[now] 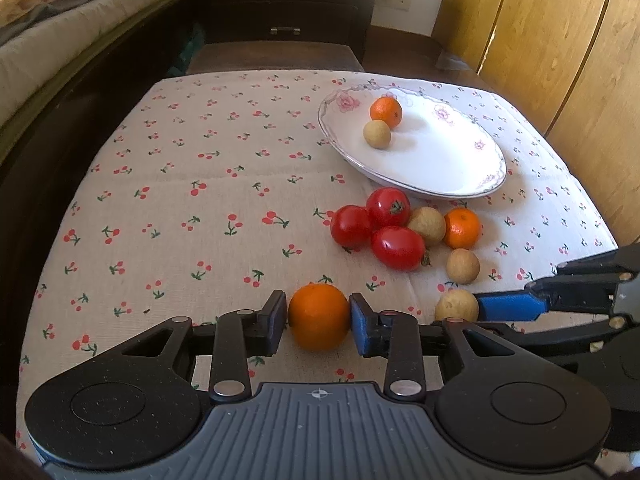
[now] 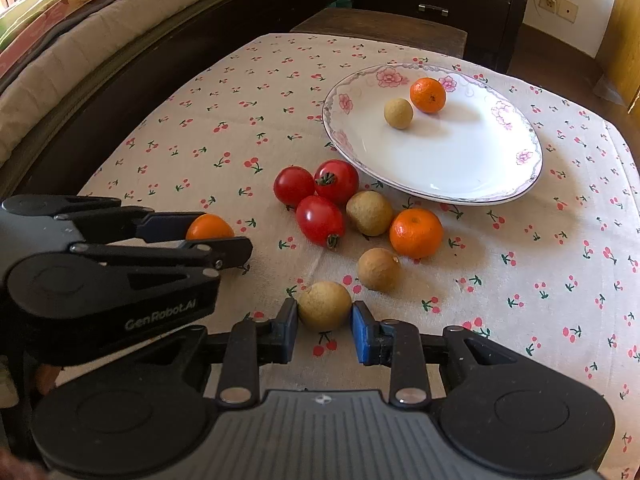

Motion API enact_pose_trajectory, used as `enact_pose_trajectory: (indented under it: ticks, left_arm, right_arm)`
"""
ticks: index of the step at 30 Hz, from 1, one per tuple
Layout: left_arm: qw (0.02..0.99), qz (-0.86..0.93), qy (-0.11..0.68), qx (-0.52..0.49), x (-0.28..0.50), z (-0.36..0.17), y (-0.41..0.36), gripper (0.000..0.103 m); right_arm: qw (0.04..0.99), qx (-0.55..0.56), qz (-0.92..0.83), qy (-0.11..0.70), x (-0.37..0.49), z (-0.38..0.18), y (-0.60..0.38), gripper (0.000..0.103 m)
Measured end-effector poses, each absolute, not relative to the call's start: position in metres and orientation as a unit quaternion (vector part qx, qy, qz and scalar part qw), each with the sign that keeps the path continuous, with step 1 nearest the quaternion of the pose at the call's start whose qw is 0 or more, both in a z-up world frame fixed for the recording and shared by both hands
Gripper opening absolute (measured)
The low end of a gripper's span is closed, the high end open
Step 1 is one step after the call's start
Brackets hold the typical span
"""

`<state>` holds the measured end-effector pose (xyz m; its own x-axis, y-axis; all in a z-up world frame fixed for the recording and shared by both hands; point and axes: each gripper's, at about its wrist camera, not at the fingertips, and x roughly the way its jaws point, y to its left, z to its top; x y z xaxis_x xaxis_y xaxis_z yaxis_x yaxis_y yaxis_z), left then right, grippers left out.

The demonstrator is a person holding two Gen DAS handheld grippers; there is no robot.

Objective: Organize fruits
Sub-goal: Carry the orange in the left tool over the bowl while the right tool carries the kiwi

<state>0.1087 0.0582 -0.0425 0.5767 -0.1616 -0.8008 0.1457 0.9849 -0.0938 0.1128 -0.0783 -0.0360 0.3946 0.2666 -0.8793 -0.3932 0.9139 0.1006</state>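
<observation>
The left claw (image 1: 318, 318) is clamped on a tangerine (image 1: 318, 317), both pads touching its sides. The right claw (image 2: 324, 322) brackets a longan (image 2: 324, 305) on the surface (image 2: 200, 128); pad contact appears light, grip uncertain. Ahead of both claws lie three tomatoes (image 2: 316, 196) and a plate (image 2: 460, 168).

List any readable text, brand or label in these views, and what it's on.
"GenRobot.AI": printed in pale letters on the black body of the left gripper, seen from the right wrist view.
No other lettering is visible; the plate carries only pink flowers, no words.
</observation>
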Motion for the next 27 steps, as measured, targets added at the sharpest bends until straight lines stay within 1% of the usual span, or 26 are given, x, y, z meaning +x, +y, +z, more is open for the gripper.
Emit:
enact_pose_trajectory:
  ticks: [7, 27]
  left_arm:
    - [0.888, -0.089, 0.451, -0.002, 0.107, -0.041, 0.058, 0.040]
    - [0.896, -0.120, 0.427, -0.019, 0.105, -0.020, 0.040, 0.040]
  right_arm:
    - [0.834, -0.056, 0.194, 0.513, 0.111, -0.033, -0.085, 0.030]
    - [0.858, -0.010, 0.165, 0.485, 0.127, -0.005, -0.113, 0.030]
